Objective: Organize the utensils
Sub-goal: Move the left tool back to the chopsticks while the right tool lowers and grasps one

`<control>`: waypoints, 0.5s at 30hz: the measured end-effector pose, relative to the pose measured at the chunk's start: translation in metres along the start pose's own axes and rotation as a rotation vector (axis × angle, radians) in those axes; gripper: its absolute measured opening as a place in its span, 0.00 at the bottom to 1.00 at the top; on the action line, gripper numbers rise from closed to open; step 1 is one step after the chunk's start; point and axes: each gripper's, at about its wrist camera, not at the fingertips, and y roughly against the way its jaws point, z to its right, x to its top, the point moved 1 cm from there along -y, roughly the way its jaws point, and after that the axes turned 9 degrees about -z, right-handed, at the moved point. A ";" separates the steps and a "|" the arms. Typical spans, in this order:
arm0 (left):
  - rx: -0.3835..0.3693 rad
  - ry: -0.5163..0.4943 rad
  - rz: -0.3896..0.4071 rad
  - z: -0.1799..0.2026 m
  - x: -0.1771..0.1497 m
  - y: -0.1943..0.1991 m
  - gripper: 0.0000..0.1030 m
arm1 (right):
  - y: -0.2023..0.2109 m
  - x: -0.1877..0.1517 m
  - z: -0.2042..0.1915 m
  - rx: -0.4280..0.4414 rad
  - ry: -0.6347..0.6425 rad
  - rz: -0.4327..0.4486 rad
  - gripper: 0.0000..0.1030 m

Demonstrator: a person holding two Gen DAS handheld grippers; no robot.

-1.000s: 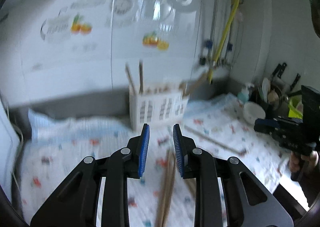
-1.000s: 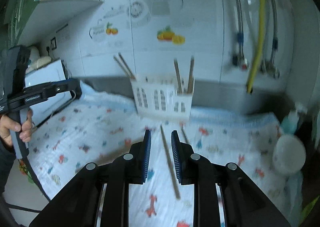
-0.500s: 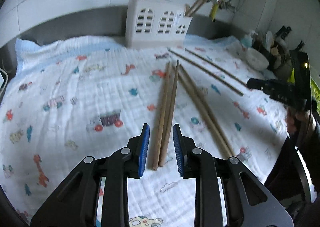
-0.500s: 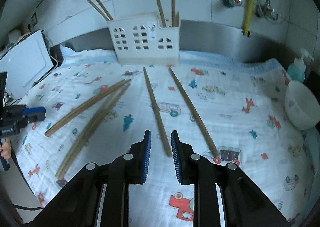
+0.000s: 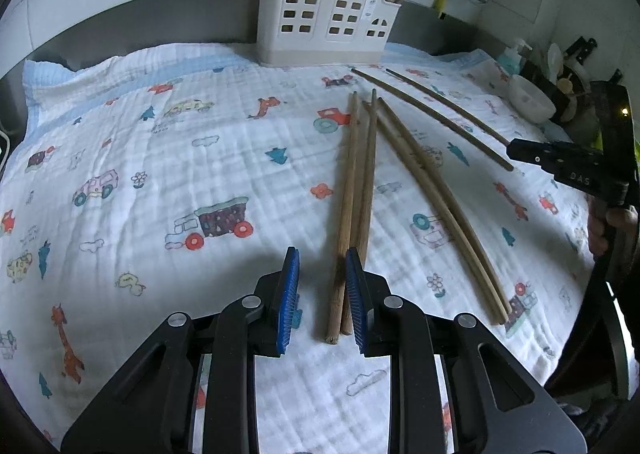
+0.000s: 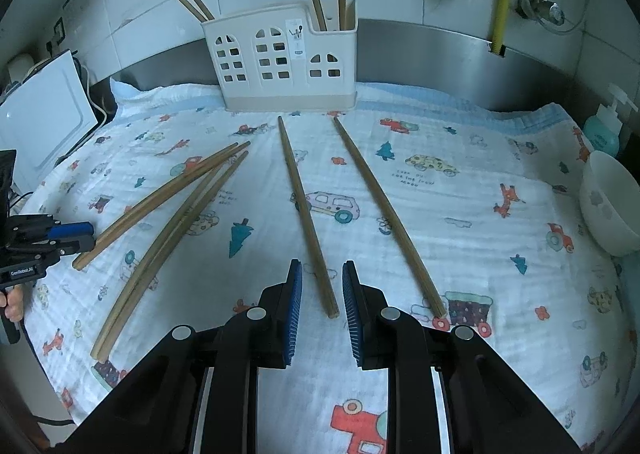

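Our left hand-held gripper and right hand-held gripper, both narrowly parted and gripping nothing, are hovering over six loose chopsticks mid-frame on the counter, while we are seeing four already standing in the holder at top centre.

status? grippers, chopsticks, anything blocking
Left gripper open over near chopstick pair. Right gripper open around single chopstick. Nothing held. Path to holder unobstructed.

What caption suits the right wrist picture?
Right hand-held gripper, open, straddles one chopstick's near end on a cartoon-print cloth before a white holder.
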 end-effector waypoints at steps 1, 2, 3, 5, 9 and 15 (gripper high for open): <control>-0.003 0.000 -0.001 0.000 0.000 0.000 0.23 | -0.001 0.000 0.000 0.000 0.001 -0.003 0.20; -0.002 -0.002 -0.002 0.000 0.000 0.000 0.23 | -0.002 0.000 -0.001 0.000 0.002 -0.004 0.20; 0.001 -0.004 -0.003 0.001 0.000 -0.001 0.23 | -0.003 0.001 -0.001 -0.001 0.004 -0.006 0.20; 0.000 -0.011 -0.004 0.003 0.000 0.000 0.22 | -0.004 0.000 -0.001 0.001 0.006 -0.009 0.20; -0.018 -0.027 -0.002 0.009 -0.002 0.000 0.21 | -0.007 -0.001 -0.002 0.000 0.009 -0.016 0.20; 0.005 0.002 -0.007 0.000 -0.001 -0.004 0.20 | -0.007 -0.002 0.000 0.000 0.008 -0.015 0.20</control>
